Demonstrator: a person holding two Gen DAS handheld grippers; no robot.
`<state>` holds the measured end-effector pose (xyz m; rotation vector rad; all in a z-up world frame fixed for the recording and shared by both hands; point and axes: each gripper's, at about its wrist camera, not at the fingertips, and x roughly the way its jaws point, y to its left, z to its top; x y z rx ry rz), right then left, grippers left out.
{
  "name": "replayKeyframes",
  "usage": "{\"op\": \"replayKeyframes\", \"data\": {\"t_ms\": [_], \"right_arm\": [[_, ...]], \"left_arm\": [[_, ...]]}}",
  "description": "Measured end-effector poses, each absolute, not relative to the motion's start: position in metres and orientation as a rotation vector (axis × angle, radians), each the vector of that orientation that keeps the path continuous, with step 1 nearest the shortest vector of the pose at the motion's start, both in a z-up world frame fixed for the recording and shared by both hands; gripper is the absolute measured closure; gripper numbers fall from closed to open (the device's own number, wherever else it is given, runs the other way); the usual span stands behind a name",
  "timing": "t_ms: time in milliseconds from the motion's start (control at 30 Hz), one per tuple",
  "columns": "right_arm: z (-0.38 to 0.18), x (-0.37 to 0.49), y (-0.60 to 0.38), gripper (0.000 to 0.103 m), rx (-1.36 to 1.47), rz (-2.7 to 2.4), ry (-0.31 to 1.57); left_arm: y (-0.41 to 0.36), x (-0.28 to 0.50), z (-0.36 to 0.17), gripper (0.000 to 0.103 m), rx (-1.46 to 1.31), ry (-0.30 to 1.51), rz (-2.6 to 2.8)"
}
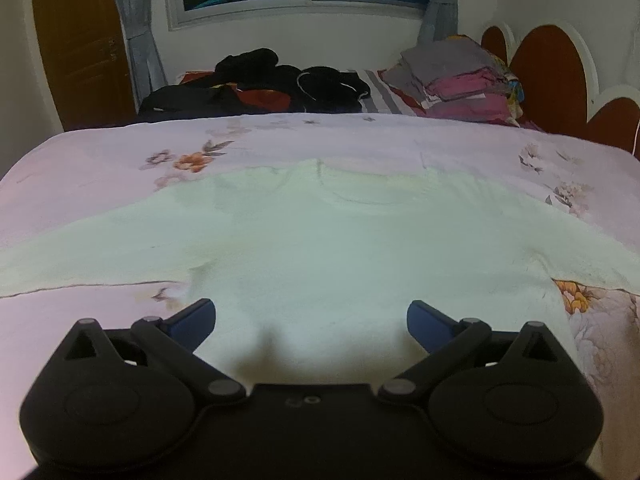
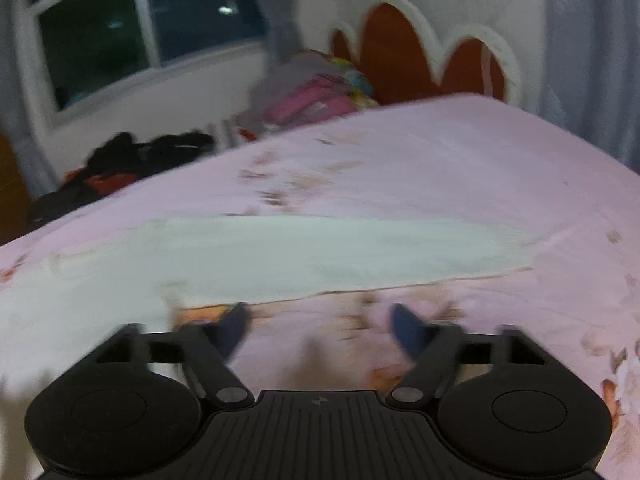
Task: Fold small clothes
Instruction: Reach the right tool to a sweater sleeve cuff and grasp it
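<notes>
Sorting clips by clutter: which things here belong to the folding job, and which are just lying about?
Job: pale green top spread flat; left gripper, right gripper, both open.
Lying about: dark clothes heap; folded stack; floral bedspread.

My left gripper [image 1: 311,320] is matte black, with blue fingertips [image 1: 196,317], round grey pivot pins and two domed side housings. My right gripper [image 2: 318,330] matches it, its centre plate ribbed.
</notes>
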<state>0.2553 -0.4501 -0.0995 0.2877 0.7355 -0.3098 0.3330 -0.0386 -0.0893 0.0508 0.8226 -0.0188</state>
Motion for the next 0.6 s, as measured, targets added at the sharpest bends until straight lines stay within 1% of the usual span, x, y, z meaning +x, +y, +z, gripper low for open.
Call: {"op": "replayKeyframes", "data": {"t_ms": [233,433,467,500,533,567,600], "right_arm": [[-0.133,0.268,-0.536,0.031,0.4,-0.46,0.795],[-0.15,0.276,-0.571,0.031,0.492,-0.504,0.788],[-0.15,0.279,-0.574,0.032,0.494,-0.507,0.775],[-0.15,0.282,-0.575,0.044,0.493,-0.51,0.769],[-0.15,0.284,-0.577,0.052,0.491,-0.512,0.762],[-0.151,0.287,-0.581,0.064,0.497,-0.52,0.755],[-0.152,0.288,-0.584,0.067,0.504,-0.528,0.743]], "left_arm": [[-0.061,0.352,-0.101,0.002,0.079,0.845,-0.004],[-0.068,0.358,-0.107,0.002,0.11,0.859,0.017],[-0.07,0.358,-0.107,0.002,0.118,0.859,0.02],[-0.071,0.359,-0.108,0.002,0.125,0.859,0.023],[-0.072,0.359,-0.108,0.002,0.13,0.86,0.026],[-0.072,0.36,-0.109,0.002,0.132,0.862,0.026],[-0.072,0.361,-0.109,0.003,0.133,0.865,0.027]]}}
